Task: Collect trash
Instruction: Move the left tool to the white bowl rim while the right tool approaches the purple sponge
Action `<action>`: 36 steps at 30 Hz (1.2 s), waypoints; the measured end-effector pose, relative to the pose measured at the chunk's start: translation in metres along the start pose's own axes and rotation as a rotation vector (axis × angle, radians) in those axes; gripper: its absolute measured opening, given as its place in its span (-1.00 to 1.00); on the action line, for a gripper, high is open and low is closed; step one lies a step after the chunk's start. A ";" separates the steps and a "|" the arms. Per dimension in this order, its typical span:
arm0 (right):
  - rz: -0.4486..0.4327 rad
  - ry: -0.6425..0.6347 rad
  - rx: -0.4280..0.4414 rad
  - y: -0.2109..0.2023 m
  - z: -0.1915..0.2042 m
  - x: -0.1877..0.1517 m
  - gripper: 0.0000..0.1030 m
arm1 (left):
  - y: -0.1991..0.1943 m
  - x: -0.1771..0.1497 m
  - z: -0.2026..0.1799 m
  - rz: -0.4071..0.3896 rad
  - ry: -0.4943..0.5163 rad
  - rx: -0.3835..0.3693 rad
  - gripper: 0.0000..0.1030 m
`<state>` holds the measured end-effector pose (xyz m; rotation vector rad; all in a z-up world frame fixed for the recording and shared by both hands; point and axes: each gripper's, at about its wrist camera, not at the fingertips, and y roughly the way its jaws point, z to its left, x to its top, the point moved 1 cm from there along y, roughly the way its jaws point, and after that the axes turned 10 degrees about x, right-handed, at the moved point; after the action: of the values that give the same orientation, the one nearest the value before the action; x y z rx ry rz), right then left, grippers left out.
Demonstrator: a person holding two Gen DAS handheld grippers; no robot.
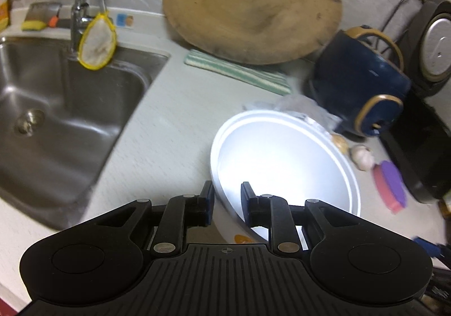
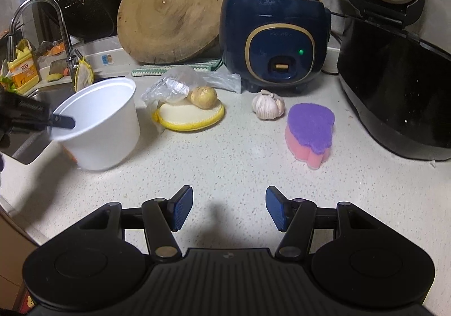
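Note:
My left gripper (image 1: 227,203) is shut on the near rim of a white disposable bowl (image 1: 284,158), one finger inside and one outside, holding it tilted above the counter. The bowl also shows in the right wrist view (image 2: 104,124) at the left, with a left fingertip (image 2: 63,121) over its rim. A crumpled clear plastic bag (image 2: 180,82) lies behind it, beside a potato (image 2: 203,96) on a yellow-edged round pad (image 2: 188,117). My right gripper (image 2: 229,209) is open and empty above bare counter.
A steel sink (image 1: 64,107) with faucet lies left. A round wooden board (image 2: 174,9) leans at the back. A blue rice cooker (image 2: 274,37), a black cooker (image 2: 394,62), a garlic bulb (image 2: 267,104) and a pink-purple sponge (image 2: 310,131) stand right.

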<state>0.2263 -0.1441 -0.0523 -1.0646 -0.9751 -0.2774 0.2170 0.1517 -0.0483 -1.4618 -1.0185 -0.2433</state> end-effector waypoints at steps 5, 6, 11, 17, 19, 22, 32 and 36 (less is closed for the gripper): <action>-0.036 -0.023 -0.057 0.005 -0.011 0.012 0.16 | -0.019 -0.016 -0.003 0.011 -0.029 -0.066 -0.56; -0.041 -0.023 -0.077 0.008 -0.015 0.016 0.24 | -0.021 -0.019 -0.005 0.011 -0.023 -0.082 -0.56; -0.053 -0.063 -0.241 0.039 -0.042 0.041 0.26 | -0.017 -0.028 -0.014 0.040 -0.014 -0.125 -0.56; -0.011 0.014 -0.295 0.070 -0.079 0.053 0.28 | -0.011 -0.024 -0.027 0.042 0.024 -0.115 -0.56; -0.015 0.048 -0.276 0.074 -0.088 0.054 0.39 | -0.011 -0.024 -0.027 0.044 0.024 -0.112 -0.56; -0.013 0.075 -0.254 0.076 -0.092 0.053 0.39 | -0.009 -0.023 -0.024 0.053 0.010 -0.100 -0.56; -0.015 0.048 -0.175 0.071 -0.071 0.050 -0.16 | -0.012 -0.024 -0.023 0.052 0.000 -0.108 -0.56; 0.001 0.016 -0.119 0.061 -0.058 0.041 -0.17 | -0.013 -0.026 -0.025 0.057 0.004 -0.122 -0.55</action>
<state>0.3193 -0.1524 -0.0651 -1.1698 -0.9525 -0.3465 0.2024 0.1162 -0.0520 -1.5981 -0.9707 -0.2715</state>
